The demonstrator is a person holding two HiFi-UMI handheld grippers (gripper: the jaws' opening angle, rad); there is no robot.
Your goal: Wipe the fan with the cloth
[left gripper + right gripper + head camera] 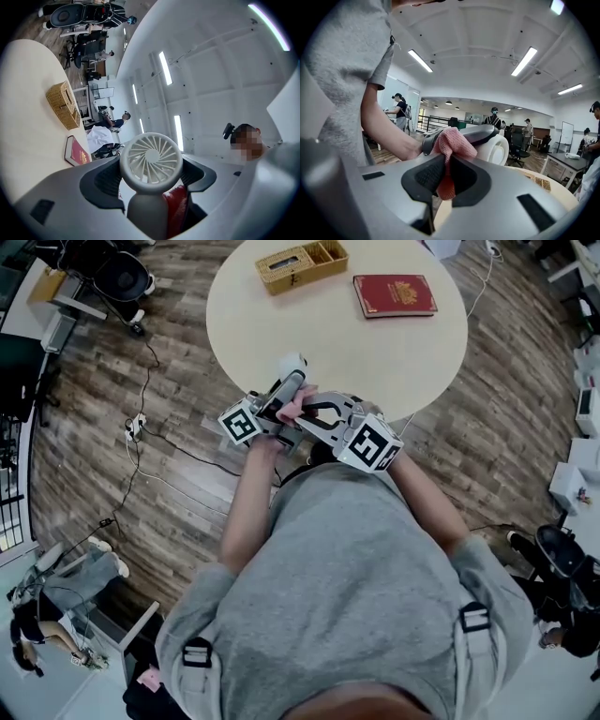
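Jaws of the left gripper (pixel 150 178) clamped the white handheld fan (pixel 151 157) at its neck, by the near edge of the round counter (pixel 375 352), while those of the right gripper (pixel 446 176) pinched the pink cloth (pixel 449 145) against its stem; light strokes under a steady hold looked best.

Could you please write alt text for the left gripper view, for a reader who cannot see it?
The left claw is shut on a white handheld fan, its round grille facing the camera, with a red cloth beside the handle. Behind at left, a pale table holds a wicker basket and a red book.
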